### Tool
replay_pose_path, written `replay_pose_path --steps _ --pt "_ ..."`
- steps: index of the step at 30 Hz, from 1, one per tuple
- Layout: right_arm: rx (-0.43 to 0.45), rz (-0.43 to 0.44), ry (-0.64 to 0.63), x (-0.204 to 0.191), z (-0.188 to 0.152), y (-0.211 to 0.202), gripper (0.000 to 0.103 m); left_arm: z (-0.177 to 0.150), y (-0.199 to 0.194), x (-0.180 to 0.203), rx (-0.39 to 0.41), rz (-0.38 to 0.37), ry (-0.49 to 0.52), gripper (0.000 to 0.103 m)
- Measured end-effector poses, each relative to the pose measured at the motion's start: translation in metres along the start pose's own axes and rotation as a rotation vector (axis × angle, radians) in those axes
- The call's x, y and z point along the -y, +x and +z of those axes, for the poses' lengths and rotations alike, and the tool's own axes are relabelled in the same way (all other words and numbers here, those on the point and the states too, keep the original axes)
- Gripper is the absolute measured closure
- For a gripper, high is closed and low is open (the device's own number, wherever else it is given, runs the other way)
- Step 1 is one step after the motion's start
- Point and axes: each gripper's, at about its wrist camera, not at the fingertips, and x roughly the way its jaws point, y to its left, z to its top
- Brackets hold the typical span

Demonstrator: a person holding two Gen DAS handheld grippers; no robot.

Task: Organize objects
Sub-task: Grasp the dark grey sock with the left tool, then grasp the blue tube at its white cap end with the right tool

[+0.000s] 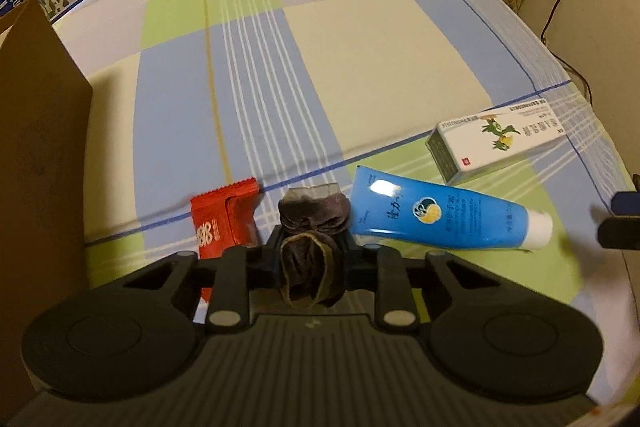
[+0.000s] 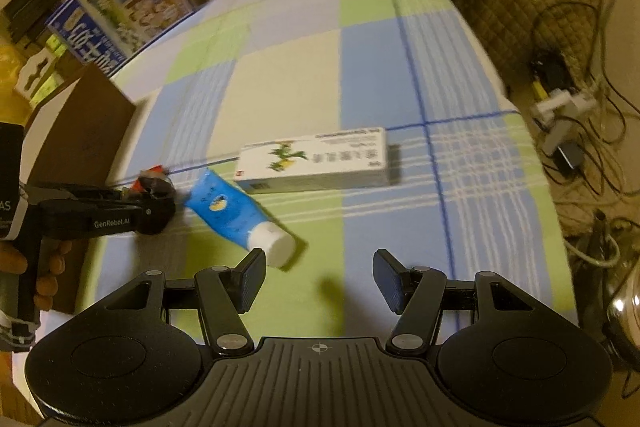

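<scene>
Nearest us, our left gripper (image 1: 310, 259) pinched the dark wrapped snack (image 1: 314, 215) (soft, light, crumpling), between red packet (image 1: 224, 223) and blue tube (image 1: 436, 215) on the checked cloth (image 1: 360, 47); we judged mid-body grips best. Our right gripper (image 2: 318, 281) gaped half-wide, empty.

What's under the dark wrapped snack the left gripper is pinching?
The dark snack sits on the checked cloth, between the red packet and blue tube. The left gripper hides its underside.
</scene>
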Motion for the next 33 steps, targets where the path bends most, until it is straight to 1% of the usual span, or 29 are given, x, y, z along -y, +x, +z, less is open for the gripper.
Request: replay_pose_path --steps 7,12,15,19,20,21,22,24,27,33 --pt "0.000 0.052 -0.136 -0.024 0.010 0.020 0.046 -0.021 -0.026 -0.004 0.018 -0.006 -0.061 0.083" --pt "-0.021 0.094 -0.242 -0.040 0.012 0.044 0.046 -0.036 -0.040 -0.012 0.010 0.023 -0.111 0.083" --pt "-0.046 0.083 -0.308 -0.051 0.013 0.062 0.046 -0.042 -0.044 -0.020 -0.005 0.032 -0.158 0.083" --pt "-0.047 0.082 -0.377 -0.062 0.011 0.077 0.047 -0.048 -0.050 -0.024 -0.008 0.039 -0.176 0.083" --pt "-0.045 0.072 -0.398 -0.065 0.010 0.080 0.048 -0.049 -0.051 -0.024 -0.009 0.043 -0.180 0.083" --pt "-0.044 0.052 -0.422 -0.067 0.008 0.081 0.058 -0.050 -0.052 -0.024 -0.008 0.045 -0.185 0.083" --pt "-0.039 0.043 -0.452 -0.070 0.005 0.082 0.064 -0.051 -0.053 -0.025 -0.009 0.046 -0.189 0.083" --pt "-0.034 0.055 -0.479 -0.071 0.000 0.080 0.069 -0.054 -0.055 -0.026 -0.008 0.050 -0.195 0.083" --pt "-0.034 0.062 -0.487 -0.072 -0.009 0.076 0.071 -0.058 -0.057 -0.027 -0.012 0.047 -0.205 0.082" --pt "-0.054 0.095 -0.455 -0.066 -0.036 0.057 0.071 -0.067 -0.060 -0.021 -0.026 0.036 -0.205 0.082"
